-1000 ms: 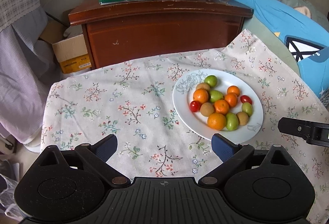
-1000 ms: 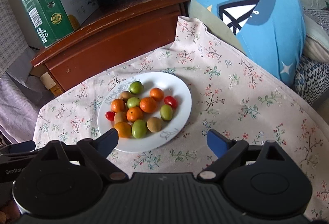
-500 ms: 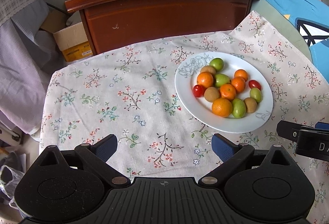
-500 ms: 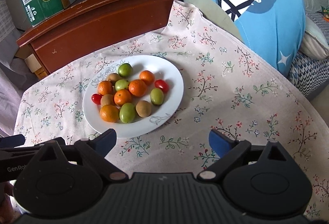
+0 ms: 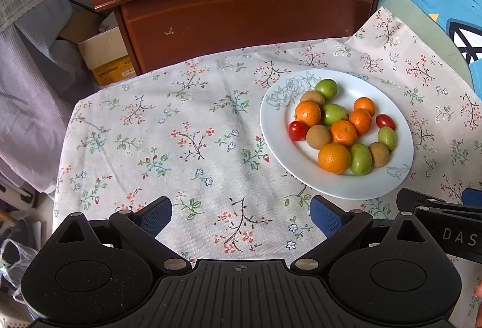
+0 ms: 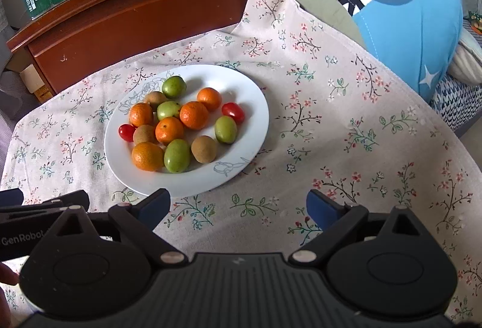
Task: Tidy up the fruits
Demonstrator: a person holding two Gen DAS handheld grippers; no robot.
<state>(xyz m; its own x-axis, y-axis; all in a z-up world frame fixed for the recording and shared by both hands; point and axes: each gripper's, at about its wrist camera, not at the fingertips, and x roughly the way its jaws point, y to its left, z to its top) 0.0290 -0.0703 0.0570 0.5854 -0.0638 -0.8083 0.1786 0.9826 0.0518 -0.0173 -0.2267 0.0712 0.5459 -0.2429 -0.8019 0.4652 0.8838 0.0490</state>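
All the fruits sit mixed together on one white plate on the cloth-covered table: five oranges, four green fruits, three brown kiwis and two cherry tomatoes, most of them touching in a loose cluster. Nothing else on the table shows itself as a place to sort them into, so this could be either a heap awaiting sorting or fruit already gathered onto the plate.

From the left hand-held gripper the plate lies ahead and to the right; from the right hand-held gripper it lies ahead and to the left, its near rim just beyond the left fingertip. The plate thus sits between the two, and the right one appears slightly nearer. The green fruits are egg-shaped, and the nearest one's long axis runs roughly away from the right gripper.

Both grippers hover low over the table, side by side, tilted down and forward, jaws spread wide and holding nothing.
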